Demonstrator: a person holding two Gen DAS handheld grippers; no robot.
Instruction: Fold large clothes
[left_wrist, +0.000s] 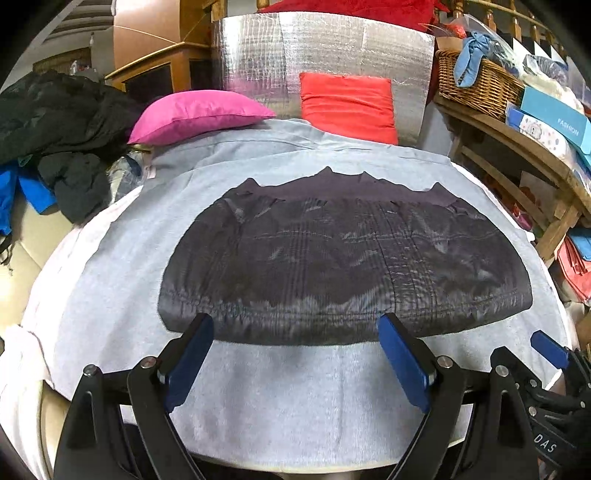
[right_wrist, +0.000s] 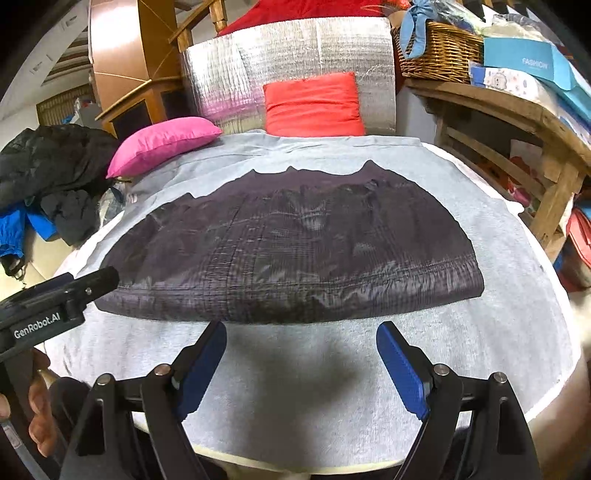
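A dark quilted jacket (left_wrist: 343, 258) lies folded flat in a wide rectangle on a grey cloth (left_wrist: 280, 406) that covers the table; it also shows in the right wrist view (right_wrist: 295, 254). My left gripper (left_wrist: 299, 328) is open and empty, its fingertips just at the jacket's near edge. My right gripper (right_wrist: 301, 332) is open and empty, just short of the same near edge on the grey cloth (right_wrist: 295, 387). The right gripper's blue pad (left_wrist: 550, 349) shows at the left view's right edge. The left gripper's body (right_wrist: 55, 295) shows at the right view's left edge.
A pink cushion (left_wrist: 195, 114) and a red cushion (left_wrist: 347, 105) sit at the table's far end against a silver foil panel (left_wrist: 321, 51). A heap of dark clothes (left_wrist: 59, 125) lies at the left. A wooden shelf with a wicker basket (left_wrist: 476, 81) and boxes stands at the right.
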